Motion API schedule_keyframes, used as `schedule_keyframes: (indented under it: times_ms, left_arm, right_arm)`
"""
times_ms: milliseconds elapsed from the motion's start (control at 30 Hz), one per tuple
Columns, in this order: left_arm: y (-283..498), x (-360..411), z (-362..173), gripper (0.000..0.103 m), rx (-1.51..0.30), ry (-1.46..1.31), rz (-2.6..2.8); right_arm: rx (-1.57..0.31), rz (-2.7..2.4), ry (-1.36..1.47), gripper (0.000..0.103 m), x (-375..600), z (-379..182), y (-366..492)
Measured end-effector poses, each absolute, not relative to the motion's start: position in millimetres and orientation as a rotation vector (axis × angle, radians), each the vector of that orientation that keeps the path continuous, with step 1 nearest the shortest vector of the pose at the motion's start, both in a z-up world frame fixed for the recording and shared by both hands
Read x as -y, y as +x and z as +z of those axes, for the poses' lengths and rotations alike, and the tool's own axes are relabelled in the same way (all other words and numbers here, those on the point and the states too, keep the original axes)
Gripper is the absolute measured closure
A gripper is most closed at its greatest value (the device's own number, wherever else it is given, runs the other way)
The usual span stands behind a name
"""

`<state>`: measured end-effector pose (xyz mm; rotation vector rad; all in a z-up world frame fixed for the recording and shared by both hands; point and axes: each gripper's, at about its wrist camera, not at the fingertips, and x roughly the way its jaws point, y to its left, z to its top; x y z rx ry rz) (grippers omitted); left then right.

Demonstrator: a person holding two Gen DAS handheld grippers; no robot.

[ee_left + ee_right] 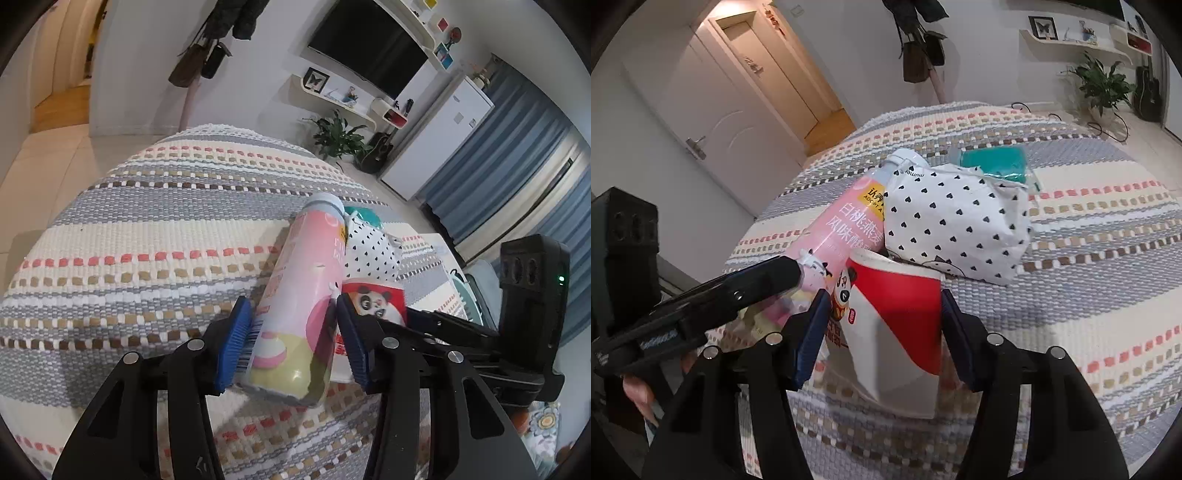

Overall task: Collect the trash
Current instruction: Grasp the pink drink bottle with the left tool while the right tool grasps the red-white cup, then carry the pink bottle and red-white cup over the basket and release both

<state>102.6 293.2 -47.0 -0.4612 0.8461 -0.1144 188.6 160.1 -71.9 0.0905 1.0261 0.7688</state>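
Observation:
A pink yoghurt bottle (295, 288) lies on the striped woven cloth (147, 229) with its white cap pointing away. My left gripper (291, 301) is shut on the bottle's lower end, a blue pad against each side. Beside it is a red and white paper cup (901, 325) with a panda print, creased flat on one side. My right gripper (884, 293) is shut on this cup, its pads touching both edges. In the left wrist view the cup (373, 299) shows just right of the bottle. One black finger of the left gripper (757, 284) crosses the right wrist view.
A white bag with black hearts (956, 225) lies behind the cup, touching the bottle (842, 229). A teal packet (993, 162) sits beyond it. The cloth (1071, 295) spreads wide to the right. A potted plant (1104, 85), doors and a white fridge (439, 144) stand further off.

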Motion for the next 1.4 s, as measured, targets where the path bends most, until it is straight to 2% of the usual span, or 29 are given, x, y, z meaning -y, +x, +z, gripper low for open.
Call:
schedule_keyframes:
  times_ms: [133, 233, 267, 500, 633, 867, 1100, 1233, 1400]
  left_arm:
    - [99.9, -288.3, -47.6, 0.057, -0.866, -0.429, -0.118]
    - [109.3, -283.1, -45.7, 0.048, -0.891, -0.388, -0.099]
    - [114.1, -281.1, -44.6, 0.047, -0.901, -0.366, -0.083]
    - [151.6, -250.3, -48.8, 0.047, -1.014, -0.155, 0.009]
    - [155.1, -239.4, -50.3, 0.052, -1.024, -0.123, 0.070]
    - [102.6, -243.6, -42.6, 0.055, -0.944, -0.282, 0.132]
    - [38.4, -228.9, -43.3, 0.055, -0.908, -0.400, 0.120]
    - [12.4, -208.7, -43.8, 0.055, -0.888, -0.375, 0.163]
    - [4.6, -192.0, -48.9, 0.055, -0.898, -0.334, 0.182]
  right_arm:
    - [-0.990, 0.795, 0.050, 0.052, -150.9, -63.4, 178.2]
    - [-0.959, 0.803, 0.012, 0.054, -143.3, -57.5, 168.9]
    - [-0.944, 0.795, -0.013, 0.054, -141.0, -55.0, 164.9]
    - [-0.894, 0.789, -0.043, 0.054, -111.8, -48.5, 150.3]
    - [-0.889, 0.780, -0.047, 0.054, -89.8, -42.8, 144.6]
    - [-0.792, 0.684, -0.081, 0.054, -43.0, -24.3, 128.4]
    - [-0.810, 0.671, -0.132, 0.054, -19.7, -33.1, 118.2]
    - [-0.701, 0.583, -0.250, 0.053, -21.9, -28.1, 100.7]
    - [-0.689, 0.554, -0.315, 0.052, -29.2, -43.7, 89.0]
